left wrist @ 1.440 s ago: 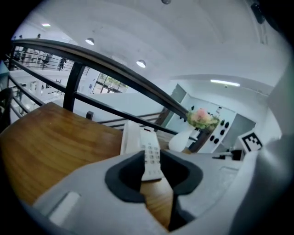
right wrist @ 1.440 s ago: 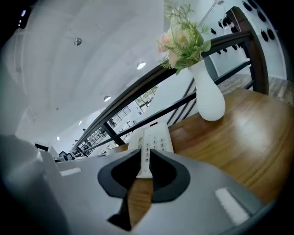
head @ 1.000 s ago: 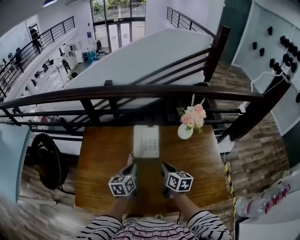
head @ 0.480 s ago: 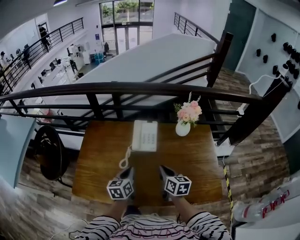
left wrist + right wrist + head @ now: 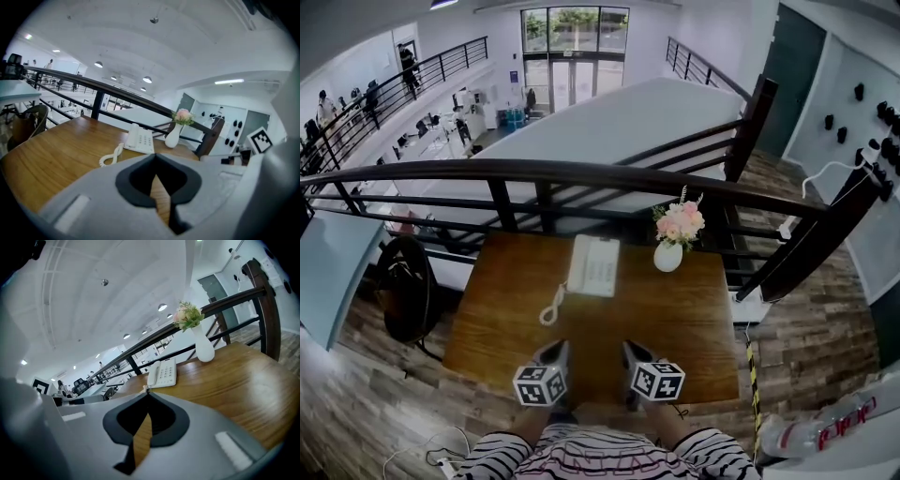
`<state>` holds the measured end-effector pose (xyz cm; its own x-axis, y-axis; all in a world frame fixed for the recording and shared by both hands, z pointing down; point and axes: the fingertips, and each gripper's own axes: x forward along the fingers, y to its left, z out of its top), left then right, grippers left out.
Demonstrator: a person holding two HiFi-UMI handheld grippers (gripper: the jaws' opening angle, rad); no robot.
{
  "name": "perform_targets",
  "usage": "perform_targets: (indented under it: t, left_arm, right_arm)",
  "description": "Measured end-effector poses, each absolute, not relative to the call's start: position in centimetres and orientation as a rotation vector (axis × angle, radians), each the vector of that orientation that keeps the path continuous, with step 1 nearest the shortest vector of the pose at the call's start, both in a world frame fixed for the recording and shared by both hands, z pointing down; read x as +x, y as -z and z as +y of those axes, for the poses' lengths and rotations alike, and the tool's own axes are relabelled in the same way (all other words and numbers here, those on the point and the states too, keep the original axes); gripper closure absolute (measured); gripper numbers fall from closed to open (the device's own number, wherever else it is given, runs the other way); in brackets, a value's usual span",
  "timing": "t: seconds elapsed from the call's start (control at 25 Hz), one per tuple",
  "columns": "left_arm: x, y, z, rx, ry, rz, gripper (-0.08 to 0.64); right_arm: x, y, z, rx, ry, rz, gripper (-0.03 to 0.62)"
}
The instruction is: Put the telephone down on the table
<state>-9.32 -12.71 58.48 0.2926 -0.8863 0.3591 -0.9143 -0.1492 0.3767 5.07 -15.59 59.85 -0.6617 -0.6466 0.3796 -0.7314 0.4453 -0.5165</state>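
Note:
A white telephone (image 5: 592,265) lies flat near the far edge of the wooden table (image 5: 684,319), handset on its cradle, its coiled cord (image 5: 551,307) trailing toward me on the left. It also shows in the left gripper view, telephone (image 5: 139,139), and in the right gripper view, telephone (image 5: 162,373). My left gripper (image 5: 555,353) and right gripper (image 5: 631,354) hover side by side over the table's near edge, well back from the phone. Both are shut with nothing between their jaws.
A white vase of pink flowers (image 5: 672,238) stands just right of the phone. A dark railing (image 5: 581,173) runs behind the table above a drop to a lower floor. A dark chair (image 5: 405,298) sits left of the table; bottled water (image 5: 825,422) lies at lower right.
Both grippers have drawn back from the telephone toward the near edge of the table. The phone stays where it lies, and its coiled cord has come into view.

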Motion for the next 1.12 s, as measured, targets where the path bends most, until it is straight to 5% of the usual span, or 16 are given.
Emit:
perform_targets:
  t: [1.12]
  left_arm:
    - [-6.2, -59.9, -5.0, 2.033, -0.091, -1.668, 0.557]
  right_arm:
    - [9.1, -61.6, -8.2, 1.211, -0.942, -2.527, 0.593]
